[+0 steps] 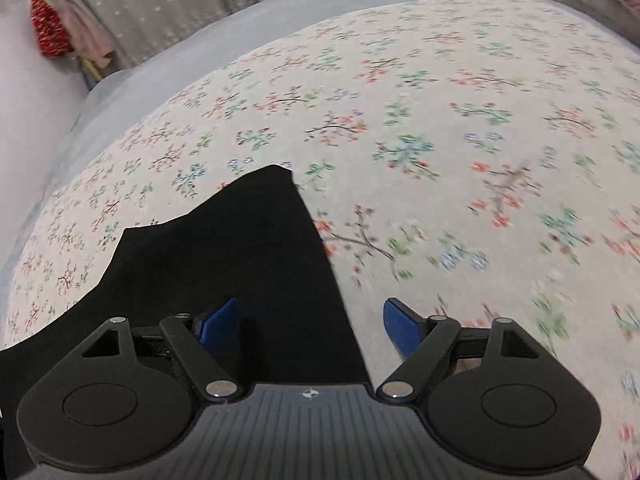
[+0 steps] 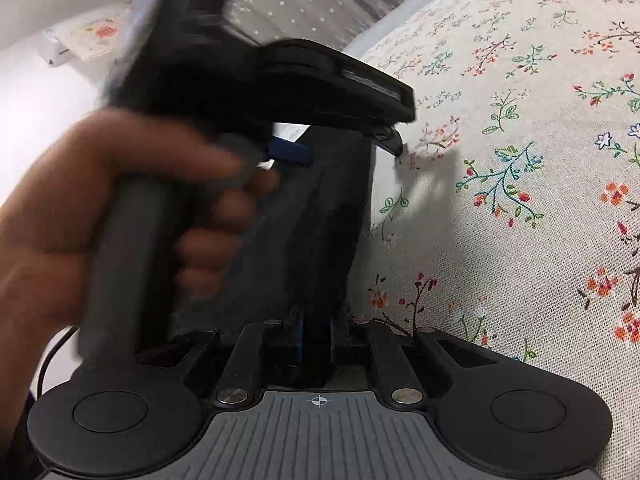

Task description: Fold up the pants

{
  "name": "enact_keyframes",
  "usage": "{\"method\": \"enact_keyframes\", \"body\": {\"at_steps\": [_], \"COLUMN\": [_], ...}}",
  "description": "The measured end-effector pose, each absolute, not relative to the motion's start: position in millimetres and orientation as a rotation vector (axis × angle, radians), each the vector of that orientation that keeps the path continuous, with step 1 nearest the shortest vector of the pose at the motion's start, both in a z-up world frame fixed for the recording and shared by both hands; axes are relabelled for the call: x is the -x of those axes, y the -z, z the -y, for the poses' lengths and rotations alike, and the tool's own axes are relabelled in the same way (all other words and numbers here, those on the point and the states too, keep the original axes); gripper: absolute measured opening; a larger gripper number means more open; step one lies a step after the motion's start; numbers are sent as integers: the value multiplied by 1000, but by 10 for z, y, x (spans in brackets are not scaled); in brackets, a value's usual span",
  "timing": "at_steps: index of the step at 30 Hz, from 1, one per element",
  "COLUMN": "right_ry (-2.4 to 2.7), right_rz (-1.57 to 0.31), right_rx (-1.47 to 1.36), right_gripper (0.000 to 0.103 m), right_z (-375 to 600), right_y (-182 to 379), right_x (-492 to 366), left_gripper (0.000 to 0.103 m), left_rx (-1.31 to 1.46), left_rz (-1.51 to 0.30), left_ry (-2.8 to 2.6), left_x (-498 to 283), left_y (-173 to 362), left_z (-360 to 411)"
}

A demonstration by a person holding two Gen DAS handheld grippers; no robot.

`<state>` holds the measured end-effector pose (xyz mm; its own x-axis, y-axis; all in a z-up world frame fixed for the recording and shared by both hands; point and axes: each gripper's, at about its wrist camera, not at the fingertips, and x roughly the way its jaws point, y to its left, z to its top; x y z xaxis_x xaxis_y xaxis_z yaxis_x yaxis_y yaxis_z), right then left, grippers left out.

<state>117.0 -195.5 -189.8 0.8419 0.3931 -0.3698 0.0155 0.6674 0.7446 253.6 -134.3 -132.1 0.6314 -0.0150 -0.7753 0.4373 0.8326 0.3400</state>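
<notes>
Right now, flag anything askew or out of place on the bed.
The black pants lie unevenly: their far edge runs jagged, rising to a point, not flat or squared on the floral bedspread. The right tool pinches a bunched fold of them; the left tool is open. Nothing looks damaged or spilled.

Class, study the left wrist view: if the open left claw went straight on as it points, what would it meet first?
Probably the black pants, already lying between the left claw fingers; beyond them, the floral bedsheet. Depth is unclear.

black pants [image 1: 224, 264] lie on a cream bedspread [image 1: 440, 120] printed with red, green and blue sprigs.
</notes>
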Motion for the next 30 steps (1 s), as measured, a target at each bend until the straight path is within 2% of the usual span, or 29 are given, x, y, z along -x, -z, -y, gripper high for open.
{"method": "enact_keyframes", "body": {"at_steps": [4,5,7,9,12,18,30], "right_ry": [-222,-222,-217,-211,-209,-204,-178], "right_rz": [-541,-540,-537,-533,-530,-528,-515], "right_rx": [-807,-806,-796,-776,-771,-766,-691], "right_gripper": [8,9,9,9,9,9,8], "right_z": [1927,1923,1873,1828,1820,1810,2120], "right_y": [1883,1880,1868,1836,1838,1810,1416], "right_x": [-1174,-1172,-1118,-1107,-1096,-1073,-715], "left_gripper": [92,87,74,46,27,16,15], "left_rx": [-555,-567,-571,-580,-622,-612,-373], "left_rz": [-842,-833,-825,-824,-814,-803,-839], "left_ry": [221,213,207,208,209,209,308], "left_x": [-2610,-2626,-2624,-2624,-2595,-2527,-2416], "left_y": [1312,1314,1315,1324,1368,1331,679], "left_z": [1369,1393,1402,1429,1486,1491,1583]}}
